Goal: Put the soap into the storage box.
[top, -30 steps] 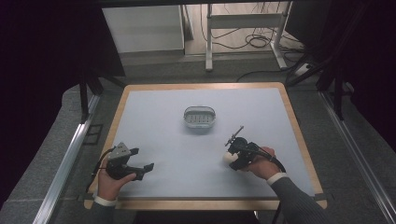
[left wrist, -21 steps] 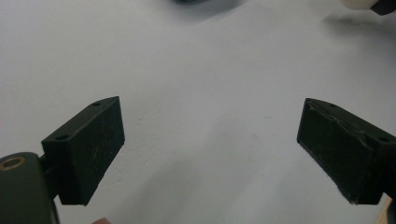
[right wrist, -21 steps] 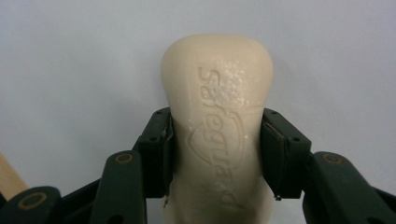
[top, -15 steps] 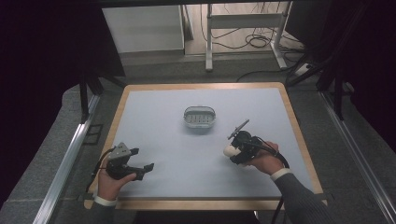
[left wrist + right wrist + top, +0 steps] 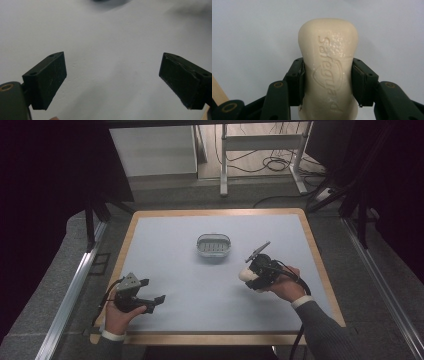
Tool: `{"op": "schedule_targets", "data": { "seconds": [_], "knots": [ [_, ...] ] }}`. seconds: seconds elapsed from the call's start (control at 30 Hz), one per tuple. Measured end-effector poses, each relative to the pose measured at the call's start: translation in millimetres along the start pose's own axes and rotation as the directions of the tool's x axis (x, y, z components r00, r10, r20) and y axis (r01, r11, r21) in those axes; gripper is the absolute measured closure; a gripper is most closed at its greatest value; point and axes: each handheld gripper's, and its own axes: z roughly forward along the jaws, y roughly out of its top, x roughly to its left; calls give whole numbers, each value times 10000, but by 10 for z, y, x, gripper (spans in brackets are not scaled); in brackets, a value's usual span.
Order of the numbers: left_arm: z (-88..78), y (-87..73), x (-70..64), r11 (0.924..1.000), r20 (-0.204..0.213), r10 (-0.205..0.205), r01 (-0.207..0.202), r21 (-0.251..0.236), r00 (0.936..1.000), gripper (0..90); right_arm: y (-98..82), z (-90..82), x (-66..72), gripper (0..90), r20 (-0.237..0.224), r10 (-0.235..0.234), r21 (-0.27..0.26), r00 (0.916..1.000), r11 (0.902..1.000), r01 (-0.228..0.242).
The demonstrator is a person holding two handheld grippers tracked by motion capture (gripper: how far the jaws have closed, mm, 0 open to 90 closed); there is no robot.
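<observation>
My right gripper (image 5: 252, 276) is shut on a cream bar of soap (image 5: 328, 65), its two jaws pressing the bar's narrow waist; raised lettering shows on the bar's face. In the high view the soap (image 5: 246, 275) hangs above the pale blue mat, right of centre. A small grey soap dish (image 5: 213, 246) with a ribbed bottom sits at the mat's middle, up and to the left of the soap. My left gripper (image 5: 152, 294) rests near the front left of the table, open, with bare mat between its fingers (image 5: 47, 80).
The pale blue mat (image 5: 175, 260) covers a table with a wooden rim (image 5: 320, 265). Metal rails run along the floor on both sides. A table frame and cables (image 5: 270, 165) stand beyond the far edge.
My right gripper has carried the soap up and to the left, closer to the dish. The left gripper has stayed in place.
</observation>
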Motion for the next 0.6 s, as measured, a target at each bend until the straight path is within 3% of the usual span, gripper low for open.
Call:
{"op": "schedule_targets", "data": {
  "seconds": [0.6],
  "knots": [
    [-4,-1,3,10000,-37,15,-15,18,10000,80,166,-7,-122,493,16,-334,-237,9994,9992,334]
  ]
}}
